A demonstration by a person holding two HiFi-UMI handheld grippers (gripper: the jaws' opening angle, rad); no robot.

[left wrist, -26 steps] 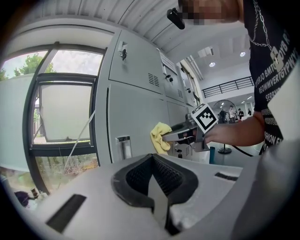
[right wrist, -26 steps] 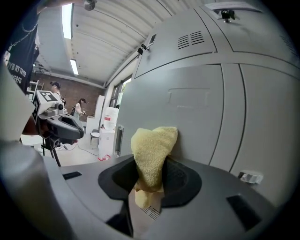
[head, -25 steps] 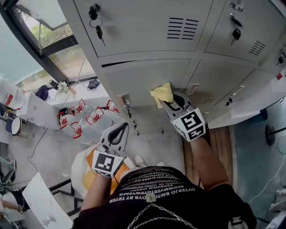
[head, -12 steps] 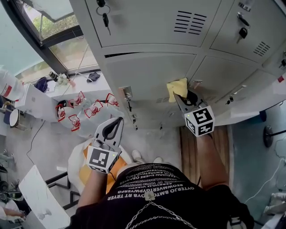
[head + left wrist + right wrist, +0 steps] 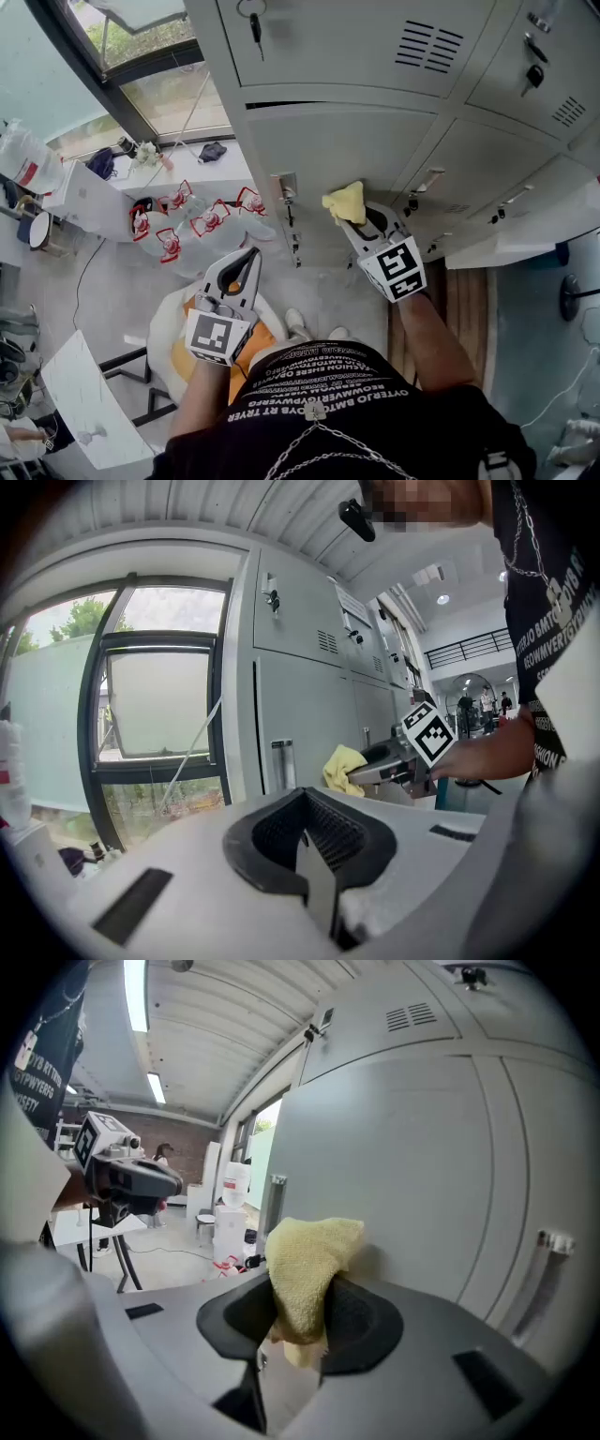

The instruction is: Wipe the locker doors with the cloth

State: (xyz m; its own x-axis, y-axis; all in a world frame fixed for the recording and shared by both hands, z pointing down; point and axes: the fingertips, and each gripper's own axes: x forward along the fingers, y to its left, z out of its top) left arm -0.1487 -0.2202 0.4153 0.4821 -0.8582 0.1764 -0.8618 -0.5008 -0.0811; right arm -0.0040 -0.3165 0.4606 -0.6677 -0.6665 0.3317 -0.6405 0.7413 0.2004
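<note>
Apparently mid-wipe on the lower locker door (image 5: 375,155)
Right tool (image 5: 361,223) grips the yellow cloth (image 5: 345,202) at that door, frame centre; left tool (image 5: 246,269) closed and empty, lower left; neighbouring doors likely remain

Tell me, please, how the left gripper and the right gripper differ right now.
The right gripper is shut on the yellow cloth; the left gripper is shut with nothing between its jaws. The right gripper is raised to the grey locker door, with the cloth at its face; the left gripper hangs lower, off to the side, clear of the lockers. Both are the same grey two-jaw tool.
</note>
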